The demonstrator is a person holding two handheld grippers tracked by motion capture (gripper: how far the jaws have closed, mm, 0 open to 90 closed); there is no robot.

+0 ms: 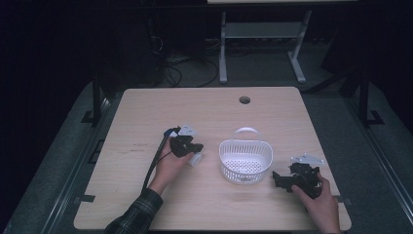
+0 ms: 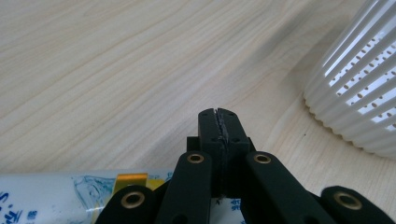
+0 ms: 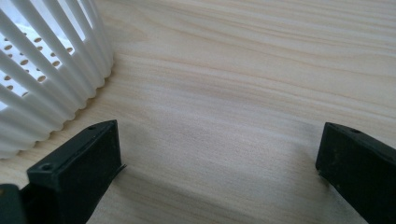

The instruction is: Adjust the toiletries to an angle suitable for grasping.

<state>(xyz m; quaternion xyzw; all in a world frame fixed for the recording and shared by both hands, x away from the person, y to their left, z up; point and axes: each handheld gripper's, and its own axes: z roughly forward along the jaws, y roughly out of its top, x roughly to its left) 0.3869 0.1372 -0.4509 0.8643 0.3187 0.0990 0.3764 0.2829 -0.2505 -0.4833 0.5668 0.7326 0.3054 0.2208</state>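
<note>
One white tube [image 2: 70, 193] under the left tool [image 2: 218, 122]; print unreadable.

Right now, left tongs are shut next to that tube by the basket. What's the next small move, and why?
Probably open the left tongs first. Their jaws are pressed together with nothing between them, and the white printed tube lies beneath the tongs' linkage on the light wooden table, not gripped. The white slotted plastic basket stands empty just beyond, a likely destination. The right tongs sit open on the basket's other side.

Pale wooden table [image 1: 146, 195] with round hole [image 1: 244, 100]; grey desk frame [image 1: 263, 34] behind.
</note>
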